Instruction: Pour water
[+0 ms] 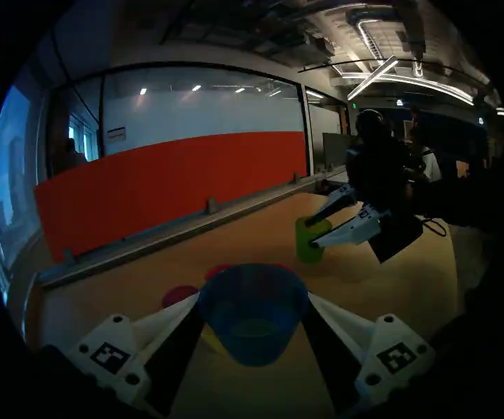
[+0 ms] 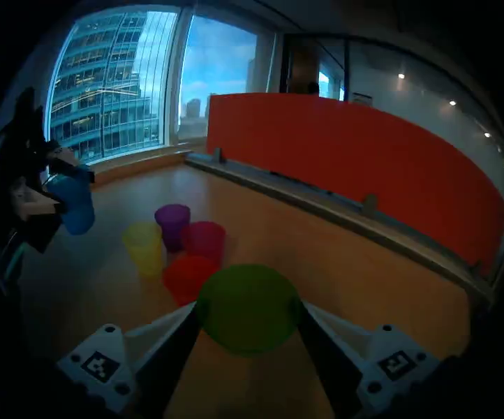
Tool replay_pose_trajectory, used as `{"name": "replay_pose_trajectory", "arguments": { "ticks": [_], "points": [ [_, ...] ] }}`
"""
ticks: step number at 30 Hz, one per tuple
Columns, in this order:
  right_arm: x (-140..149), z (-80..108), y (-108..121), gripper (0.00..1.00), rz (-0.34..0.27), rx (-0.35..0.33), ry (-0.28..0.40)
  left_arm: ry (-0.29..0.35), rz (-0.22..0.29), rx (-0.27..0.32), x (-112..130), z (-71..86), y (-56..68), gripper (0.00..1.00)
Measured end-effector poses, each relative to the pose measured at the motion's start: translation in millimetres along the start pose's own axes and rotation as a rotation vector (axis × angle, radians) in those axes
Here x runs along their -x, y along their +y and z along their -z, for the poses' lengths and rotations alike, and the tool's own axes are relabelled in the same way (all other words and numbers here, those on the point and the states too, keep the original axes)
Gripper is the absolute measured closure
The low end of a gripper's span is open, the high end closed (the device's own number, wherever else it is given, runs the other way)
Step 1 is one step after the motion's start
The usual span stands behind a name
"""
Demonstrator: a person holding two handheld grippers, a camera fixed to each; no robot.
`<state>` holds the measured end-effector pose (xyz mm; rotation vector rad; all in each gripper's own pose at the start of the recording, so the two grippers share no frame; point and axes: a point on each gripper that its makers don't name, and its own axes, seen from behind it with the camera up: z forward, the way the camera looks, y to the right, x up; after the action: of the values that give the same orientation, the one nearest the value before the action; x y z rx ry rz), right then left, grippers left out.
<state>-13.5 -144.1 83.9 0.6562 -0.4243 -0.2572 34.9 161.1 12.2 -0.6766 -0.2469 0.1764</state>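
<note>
My left tongs (image 1: pixel 255 322) clamp one translucent blue cup (image 1: pixel 253 300) and my right tongs (image 2: pixel 247 318) one green cup (image 2: pixel 246 300), both over the wooden table (image 2: pixel 336 265), where four more cluster: yellow (image 2: pixel 144 246), purple (image 2: pixel 172 222), pink (image 2: pixel 206 240), red (image 2: pixel 186 276).
</note>
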Motion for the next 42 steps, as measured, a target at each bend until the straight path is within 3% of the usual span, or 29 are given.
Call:
{"name": "replay_pose_trajectory", "arguments": {
  "ticks": [15, 21, 30, 42],
  "points": [
    [-62, 52.8, -22, 0.07, 0.001, 0.005, 0.178, 0.059, 0.048, -0.016, -18, 3.1, -5.5, 0.13],
    [-81, 70.4, -33, 0.07, 0.028, 0.014, 0.237, 0.096, 0.080, 0.001, -33, 5.7, -0.6, 0.13],
    [-98, 88.2, -49, 0.07, 0.025, 0.007, 0.305, 0.150, 0.086, 0.011, -56, 10.8, 5.2, 0.13],
    [-108, 99.9, -51, 0.07, 0.025, 0.008, 0.345, 0.188, 0.077, 0.008, -73, 17.7, 6.3, 0.13]
  ]
}}
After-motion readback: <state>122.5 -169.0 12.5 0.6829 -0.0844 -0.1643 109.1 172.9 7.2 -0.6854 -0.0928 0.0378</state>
